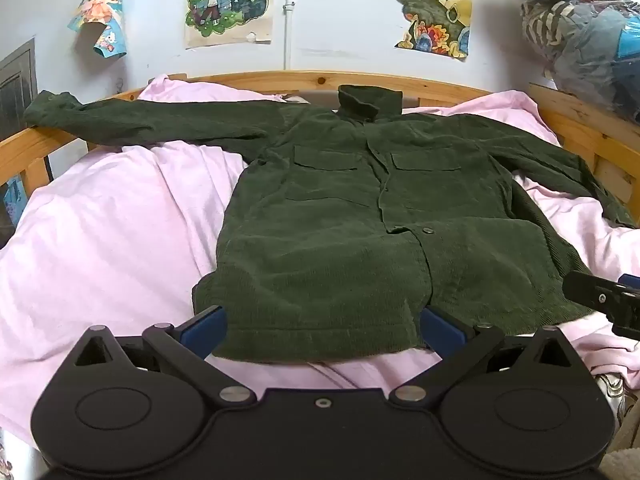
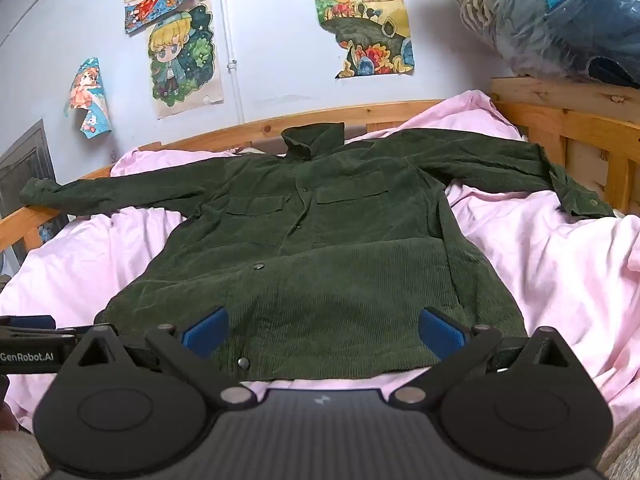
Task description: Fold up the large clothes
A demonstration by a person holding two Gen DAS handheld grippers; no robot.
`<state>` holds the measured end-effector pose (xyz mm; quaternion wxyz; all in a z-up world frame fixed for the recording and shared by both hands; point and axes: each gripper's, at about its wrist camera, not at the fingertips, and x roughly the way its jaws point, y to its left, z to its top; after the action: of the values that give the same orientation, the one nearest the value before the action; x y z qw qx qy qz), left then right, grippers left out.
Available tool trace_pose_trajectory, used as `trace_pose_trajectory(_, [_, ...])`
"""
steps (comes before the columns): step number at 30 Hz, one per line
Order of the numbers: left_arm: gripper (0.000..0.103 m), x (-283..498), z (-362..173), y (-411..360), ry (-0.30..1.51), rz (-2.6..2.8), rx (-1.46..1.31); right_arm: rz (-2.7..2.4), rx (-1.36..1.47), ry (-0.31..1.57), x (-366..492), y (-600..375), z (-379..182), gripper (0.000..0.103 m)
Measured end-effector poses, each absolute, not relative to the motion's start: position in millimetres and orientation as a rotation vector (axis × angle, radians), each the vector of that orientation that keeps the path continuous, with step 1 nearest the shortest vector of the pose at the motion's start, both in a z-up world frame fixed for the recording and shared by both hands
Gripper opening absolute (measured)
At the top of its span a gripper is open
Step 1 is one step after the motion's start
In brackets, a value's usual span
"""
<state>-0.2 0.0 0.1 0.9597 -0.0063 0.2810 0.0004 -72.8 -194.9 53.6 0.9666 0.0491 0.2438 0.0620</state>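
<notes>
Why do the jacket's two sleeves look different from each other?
The left sleeve stretches straight out sideways, and its cuff rests on the wooden bed rail. The right sleeve bends down at the end, and its cuff lies on the pink bedding beside the rail. Both are the same dark green corduroy as the jacket.

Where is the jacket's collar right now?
In both wrist views the collar sits at the far end of the green jacket, propped against the wooden bed rail below the posters.
</notes>
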Motion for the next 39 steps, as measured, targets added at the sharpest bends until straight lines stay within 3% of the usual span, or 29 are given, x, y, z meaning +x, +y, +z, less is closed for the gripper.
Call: trace_pose_trajectory(39, [0.102,0.3,-0.2,-0.8,0.576,-0.005,-0.004,0.129,0.108,0.507,-69.0,-194.7,55.2,0.103])
